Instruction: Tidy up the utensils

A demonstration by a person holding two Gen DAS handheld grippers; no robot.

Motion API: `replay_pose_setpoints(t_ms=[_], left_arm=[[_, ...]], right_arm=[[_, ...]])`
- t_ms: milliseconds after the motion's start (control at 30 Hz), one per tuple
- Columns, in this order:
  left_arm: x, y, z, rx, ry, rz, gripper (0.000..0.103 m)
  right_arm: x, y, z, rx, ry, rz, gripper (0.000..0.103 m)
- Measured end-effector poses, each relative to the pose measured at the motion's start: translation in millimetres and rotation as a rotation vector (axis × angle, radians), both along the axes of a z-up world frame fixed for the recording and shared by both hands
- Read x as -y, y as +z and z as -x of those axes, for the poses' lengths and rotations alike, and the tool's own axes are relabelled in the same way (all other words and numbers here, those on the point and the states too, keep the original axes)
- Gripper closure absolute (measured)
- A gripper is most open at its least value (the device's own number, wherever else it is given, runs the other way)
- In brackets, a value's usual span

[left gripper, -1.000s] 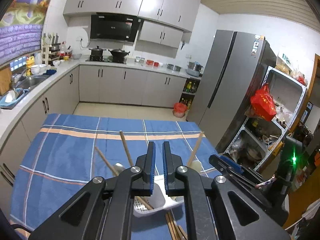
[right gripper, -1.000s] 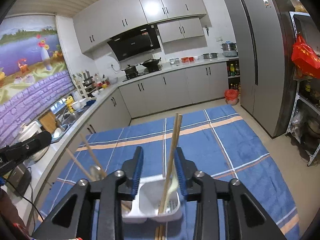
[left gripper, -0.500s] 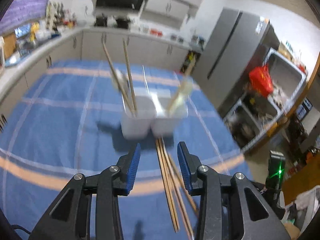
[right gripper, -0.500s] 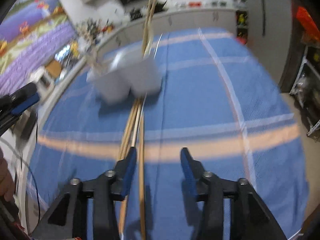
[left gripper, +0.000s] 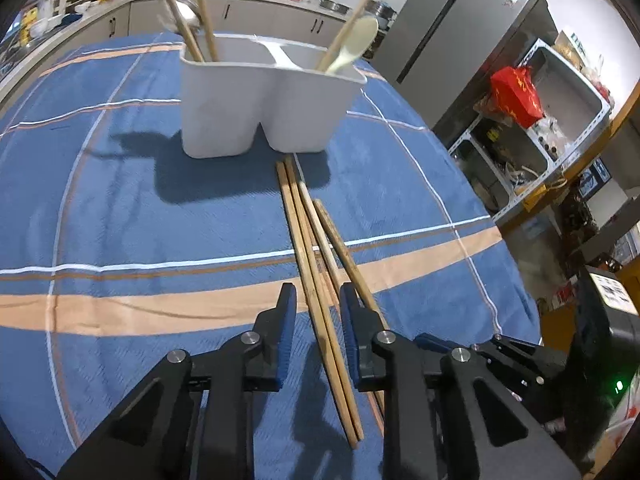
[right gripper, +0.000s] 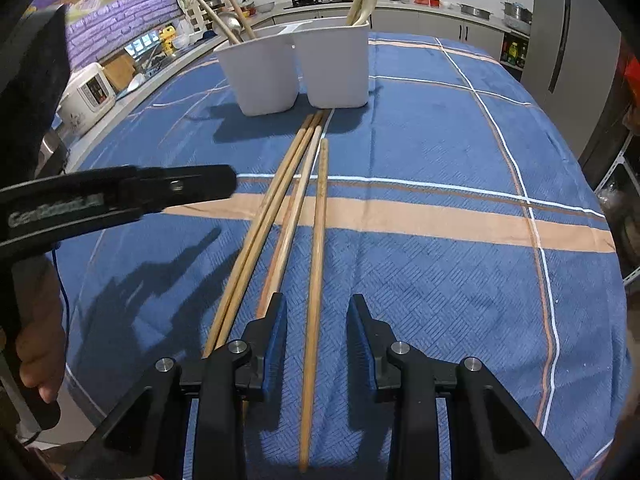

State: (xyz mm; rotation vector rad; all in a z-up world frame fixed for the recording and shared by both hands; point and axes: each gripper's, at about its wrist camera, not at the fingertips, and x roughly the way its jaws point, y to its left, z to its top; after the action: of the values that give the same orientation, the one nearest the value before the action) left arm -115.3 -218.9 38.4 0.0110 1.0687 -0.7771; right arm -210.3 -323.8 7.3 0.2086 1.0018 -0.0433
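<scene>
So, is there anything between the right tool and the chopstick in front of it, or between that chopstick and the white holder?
Nothing visible blocks either. The right tool is open, with the single chopstick lying between its fingers. Ahead, only bare tablecloth lies before the white utensil holder; three other chopsticks lie alongside, to the left.

**Loose chopsticks lying before a white holder**

Four wooden chopsticks (right gripper: 280,216) are lying lengthwise on the blue cloth, fanning slightly toward the near end. Beyond them a white two-compartment holder (left gripper: 264,108) is standing upright, holding chopsticks left and a pale spoon (left gripper: 354,46) right.
</scene>
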Motion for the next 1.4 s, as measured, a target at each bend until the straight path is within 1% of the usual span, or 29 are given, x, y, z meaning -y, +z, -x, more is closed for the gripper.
replay_pose_setpoints(t_ms=[100, 167, 267, 333, 400, 467, 700, 800, 867, 900, 967, 1000, 1033, 1067, 1133, 1200, 1267, 1333, 1400], left_arm=[[8, -7, -5, -0.007, -0.015, -0.015, 0.086], [16, -12, -9, -0.007, -0.027, -0.034, 0.092], [22, -18, -11, -0.010, -0.037, -0.056, 0.098], [26, -23, -13, -0.014, -0.046, -0.074, 0.099], [29, -24, -13, 0.007, -0.049, -0.085, 0.099], [32, -26, -14, 0.002, -0.058, -0.090, 0.099], [42, -25, -23, -0.005, -0.056, -0.108, 0.099], [47, -25, -26, 0.009, -0.050, -0.126, 0.098], [53, -24, -27, 0.031, -0.048, -0.154, 0.098], [57, -23, -26, 0.053, -0.053, -0.180, 0.098], [64, -21, -23, 0.108, -0.051, -0.241, 0.103], [67, -21, -22, 0.134, -0.048, -0.275, 0.103], [67, -22, -23, 0.140, -0.043, -0.291, 0.103], [64, -26, -25, 0.115, -0.037, -0.308, 0.103], [55, -24, -28, 0.119, -0.019, -0.293, 0.103], [46, -22, -31, 0.107, -0.005, -0.286, 0.103], [35, -20, -33, 0.096, 0.008, -0.278, 0.103], [25, -20, -33, 0.091, 0.024, -0.273, 0.103], [10, -19, -36, 0.061, 0.039, -0.239, 0.103]], right_arm=[[0, 0, 0, -0.001, -0.009, 0.014, 0.068], [1, -1, -1, -0.002, -0.021, 0.021, 0.068], [5, 0, -1, -0.003, -0.042, 0.023, 0.068], [8, 0, 1, -0.003, -0.049, 0.023, 0.068], [10, 1, 1, -0.004, -0.055, 0.030, 0.068], [11, 1, -1, -0.006, -0.061, 0.035, 0.068], [11, 1, -9, -0.015, -0.079, 0.048, 0.068], [10, 1, -11, -0.019, -0.084, 0.059, 0.068], [10, 0, -12, -0.022, -0.086, 0.065, 0.068], [9, 0, -13, -0.026, -0.089, 0.070, 0.068], [10, 0, -14, -0.035, -0.094, 0.079, 0.072], [11, 0, -14, -0.040, -0.099, 0.082, 0.073], [12, 0, -14, -0.042, -0.104, 0.084, 0.073], [14, 0, -14, -0.045, -0.112, 0.085, 0.073], [19, 0, -12, -0.052, -0.135, 0.090, 0.074], [27, 0, -9, -0.060, -0.161, 0.087, 0.079], [35, 1, -7, -0.071, -0.189, 0.085, 0.087], [44, 2, -2, -0.078, -0.224, 0.073, 0.088], [55, 2, 4, -0.091, -0.274, 0.052, 0.089]])
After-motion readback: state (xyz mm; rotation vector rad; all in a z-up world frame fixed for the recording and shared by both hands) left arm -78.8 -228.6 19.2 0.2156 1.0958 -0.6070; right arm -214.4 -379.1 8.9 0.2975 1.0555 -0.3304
